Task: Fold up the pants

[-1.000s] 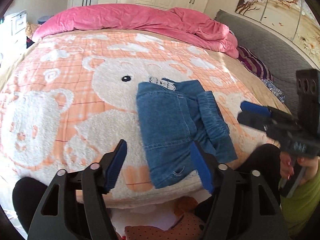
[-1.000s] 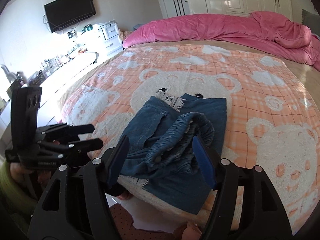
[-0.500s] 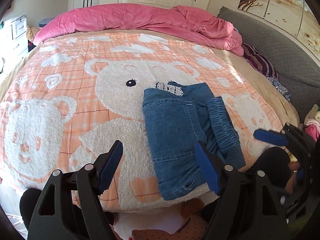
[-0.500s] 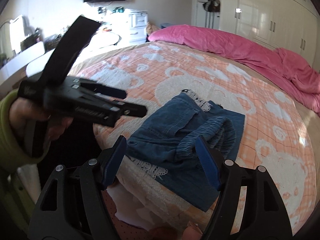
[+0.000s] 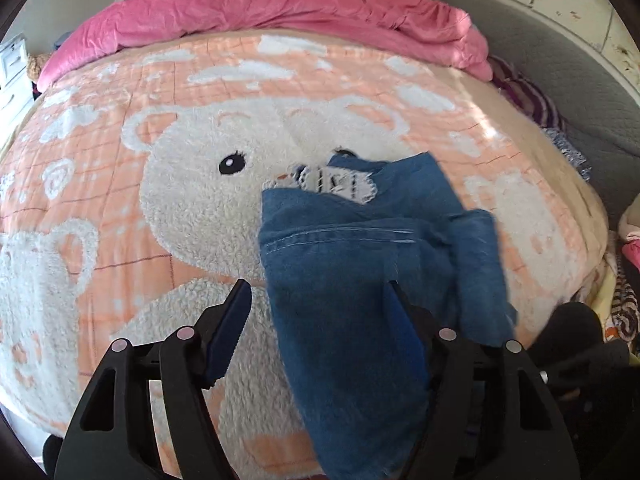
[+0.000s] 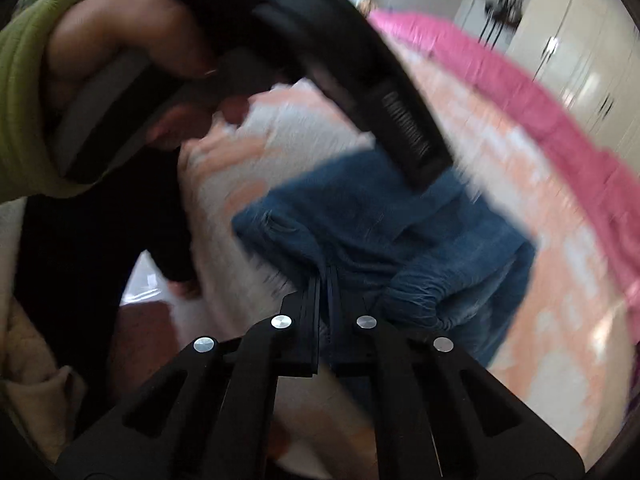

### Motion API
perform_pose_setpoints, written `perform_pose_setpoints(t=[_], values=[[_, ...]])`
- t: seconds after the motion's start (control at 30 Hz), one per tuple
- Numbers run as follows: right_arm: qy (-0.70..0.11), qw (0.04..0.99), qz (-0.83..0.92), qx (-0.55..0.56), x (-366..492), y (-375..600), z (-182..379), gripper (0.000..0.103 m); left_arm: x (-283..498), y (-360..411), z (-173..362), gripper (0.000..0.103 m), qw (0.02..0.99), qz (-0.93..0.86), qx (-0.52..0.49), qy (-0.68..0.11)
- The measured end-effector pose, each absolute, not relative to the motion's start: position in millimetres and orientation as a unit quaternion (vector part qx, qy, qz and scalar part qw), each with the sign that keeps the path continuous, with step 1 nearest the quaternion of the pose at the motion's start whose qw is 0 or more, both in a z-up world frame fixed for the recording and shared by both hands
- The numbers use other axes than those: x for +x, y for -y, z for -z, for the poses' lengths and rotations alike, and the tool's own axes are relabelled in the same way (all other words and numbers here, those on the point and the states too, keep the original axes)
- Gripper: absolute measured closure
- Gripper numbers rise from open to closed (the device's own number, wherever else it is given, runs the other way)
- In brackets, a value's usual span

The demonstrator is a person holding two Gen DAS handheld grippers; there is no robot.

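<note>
Folded blue denim pants [image 5: 360, 272], with a white lace trim at their far end, lie on the bear-print blanket [image 5: 160, 208] near the bed's front edge. My left gripper [image 5: 320, 320] hangs low over their near part. Its jaws are closing, with denim between and under the blue pads, which do not press on it. In the blurred right wrist view my right gripper [image 6: 325, 274] has its jaws together at the near edge of the pants [image 6: 380, 220], where creases run into the tips. My left gripper [image 6: 424, 168], held by a hand [image 6: 120, 60] in a green sleeve, crosses above.
A pink duvet [image 5: 260, 8] is bunched along the far side of the bed. A grey headboard [image 5: 560, 80] and striped bedding stand at the right, white wardrobes [image 6: 560, 60] behind. The bed's front edge drops to the floor [image 6: 148, 280] just under the grippers.
Both grippers have dropped closer to the pants. The right gripper has rolled and gone from open to shut at the denim's near edge. The left hand now fills the top of the right view.
</note>
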State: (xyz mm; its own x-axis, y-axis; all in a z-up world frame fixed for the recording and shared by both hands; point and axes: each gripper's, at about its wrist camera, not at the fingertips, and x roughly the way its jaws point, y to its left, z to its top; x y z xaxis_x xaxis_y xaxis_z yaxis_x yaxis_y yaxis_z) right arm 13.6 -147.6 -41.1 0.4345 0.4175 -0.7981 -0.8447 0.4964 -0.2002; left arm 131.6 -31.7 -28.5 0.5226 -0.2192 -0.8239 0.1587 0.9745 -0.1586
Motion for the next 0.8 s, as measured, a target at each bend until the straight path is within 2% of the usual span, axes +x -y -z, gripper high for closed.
perform_pose_setpoints(t=[0.17, 0.23, 0.27, 0.3, 0.33, 0.37, 0.47, 0.6, 0.8], values=[[-0.386, 0.795, -0.403, -0.237, 14, 168, 38, 0.095, 140, 28, 50, 0.034, 0.869, 0.102, -0.052, -0.481], [-0.388, 0.803, -0.415, -0.181, 15, 183, 23, 0.083, 137, 24, 48, 0.034, 0.87, 0.1, -0.068, -0.477], [-0.383, 0.812, -0.412, -0.157, 18, 191, 15, 0.072, 134, 22, 45, 0.033, 0.874, 0.097, -0.071, -0.471], [-0.379, 0.822, -0.402, -0.138, 21, 198, 8, 0.057, 131, 22, 42, 0.032, 0.877, 0.094, -0.069, -0.466], [-0.376, 0.836, -0.386, -0.107, 26, 209, -1, 0.054, 127, 22, 37, 0.032, 0.883, 0.09, -0.064, -0.457], [-0.373, 0.843, -0.38, -0.08, 31, 218, -8, 0.054, 125, 23, 33, 0.032, 0.886, 0.089, -0.06, -0.451], [-0.368, 0.867, -0.336, -0.019, 51, 246, -22, 0.044, 118, 24, 22, 0.032, 0.893, 0.09, -0.055, -0.438], [-0.384, 0.881, -0.273, 0.024, 80, 271, -22, 0.039, 113, 26, 16, 0.029, 0.894, 0.091, -0.049, -0.435], [-0.429, 0.874, -0.224, 0.035, 107, 281, 3, 0.039, 111, 26, 18, 0.029, 0.893, 0.088, -0.047, -0.439]])
